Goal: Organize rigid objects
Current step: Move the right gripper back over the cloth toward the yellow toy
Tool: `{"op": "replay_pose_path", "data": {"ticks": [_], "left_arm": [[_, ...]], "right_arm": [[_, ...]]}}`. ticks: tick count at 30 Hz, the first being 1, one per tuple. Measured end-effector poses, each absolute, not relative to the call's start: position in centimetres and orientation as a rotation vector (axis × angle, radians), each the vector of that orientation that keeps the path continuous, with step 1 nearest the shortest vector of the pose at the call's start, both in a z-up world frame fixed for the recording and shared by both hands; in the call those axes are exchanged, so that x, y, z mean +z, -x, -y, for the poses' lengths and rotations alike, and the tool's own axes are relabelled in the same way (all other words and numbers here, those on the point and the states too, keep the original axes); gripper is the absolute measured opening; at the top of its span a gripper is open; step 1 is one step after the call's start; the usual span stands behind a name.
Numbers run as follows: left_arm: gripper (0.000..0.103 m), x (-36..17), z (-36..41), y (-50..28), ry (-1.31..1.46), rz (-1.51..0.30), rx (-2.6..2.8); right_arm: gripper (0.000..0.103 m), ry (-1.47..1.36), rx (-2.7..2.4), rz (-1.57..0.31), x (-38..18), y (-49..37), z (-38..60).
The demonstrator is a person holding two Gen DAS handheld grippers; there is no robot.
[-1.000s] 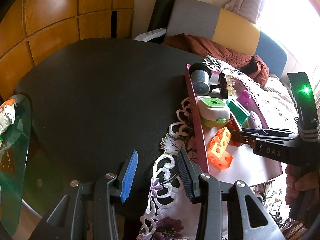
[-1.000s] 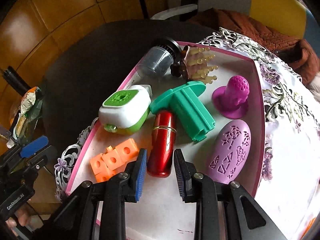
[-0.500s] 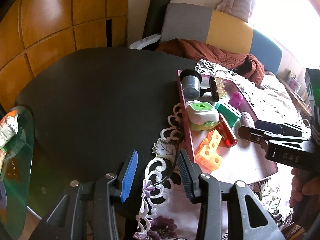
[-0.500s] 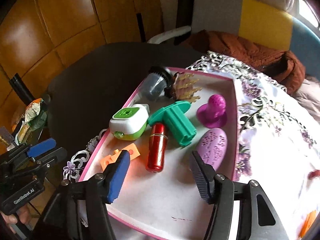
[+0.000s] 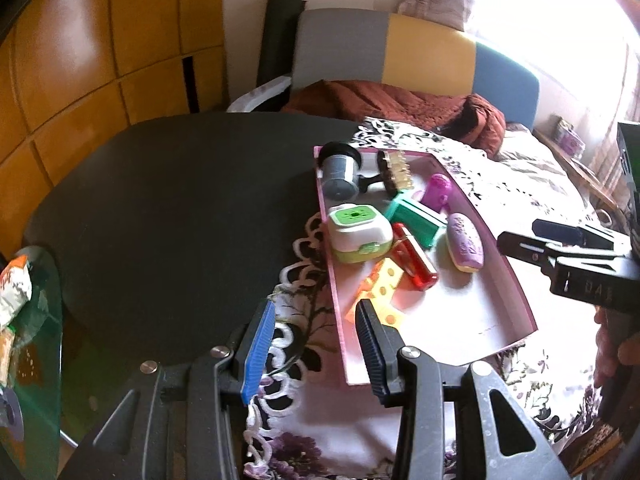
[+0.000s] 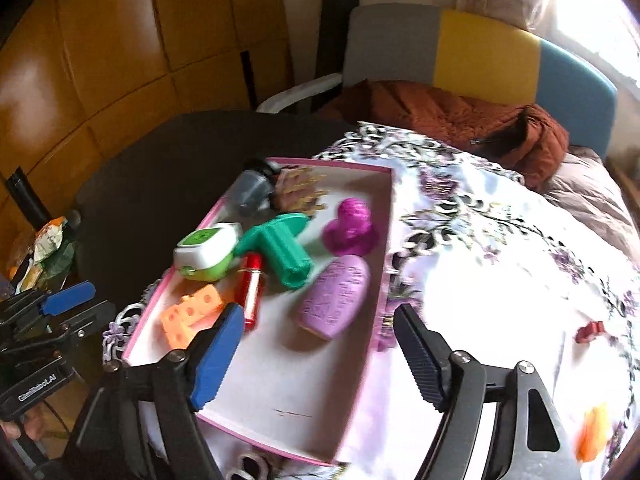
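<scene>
right tool: My right gripper (image 6: 320, 348) stands open with nothing between the jaws; they have just been opening. It hangs low in the frame of its own camera, above the bare near end of the pink-rimmed white tray (image 6: 260, 384).

left tool: My left gripper (image 5: 314, 344) is open at a middling gap and empty. In its own view it sits at the bottom centre, over the lace edge of the flowered white tablecloth (image 5: 320, 432), just outside the tray's near left corner.

tray load: The glossy red cylindrical tube (image 6: 250, 288) lies in the tray among the orange holed plastic block (image 6: 190, 312), the white-and-green boxy gadget (image 6: 206, 248), the green T-shaped plastic piece (image 6: 280, 250), the lilac oval embossed pad (image 6: 334, 296), the magenta knobbed stopper (image 6: 352, 226), the grey cylindrical jar with a black cap (image 6: 252, 188) and the tan-toothed hair claw (image 6: 298, 190).

what is left out: A small dark red clip (image 6: 590, 330) and a small orange piece (image 6: 594, 432) lie loose on the cloth, at the right edge of the right camera's frame.

deciding relation: Both loose pieces lie to the right of my right gripper, well apart from the tray and outside the left camera's view. The right hand is plainly the nearer one.

long axis: The red clip lies roughly across the frame; blur hides the finer shape of both pieces.

my reading: I judge the next pick belongs to the right gripper, swinging rightward.
</scene>
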State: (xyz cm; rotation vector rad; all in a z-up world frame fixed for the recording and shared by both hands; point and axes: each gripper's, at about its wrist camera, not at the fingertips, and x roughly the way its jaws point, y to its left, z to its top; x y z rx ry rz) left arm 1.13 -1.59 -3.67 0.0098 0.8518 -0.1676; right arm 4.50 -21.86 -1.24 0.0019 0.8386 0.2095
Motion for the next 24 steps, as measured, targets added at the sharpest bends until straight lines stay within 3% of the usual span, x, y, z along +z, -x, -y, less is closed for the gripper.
{"op": "replay_pose_path", "data": {"ticks": [14,21,24], "left_arm": [[0.042,-2.6,8.0,-1.2,-0.114,-0.839,-0.332],[0.042,-2.3,9.9,-1.4,-0.113,-0.848,-0.392],[0.042,-2.0,11.0,-1.4,-0.123,-0.842,-0.419]], "right_arm": [[0.086,-0.184,-0.146,-0.816,-0.2,-2.5,38.1],[0.088,-0.341,-0.513,-0.689,0.0,1.6,48.9],[0.088,-0.540,-0.667,-0.634,-0.9,4.3,53.1]]}}
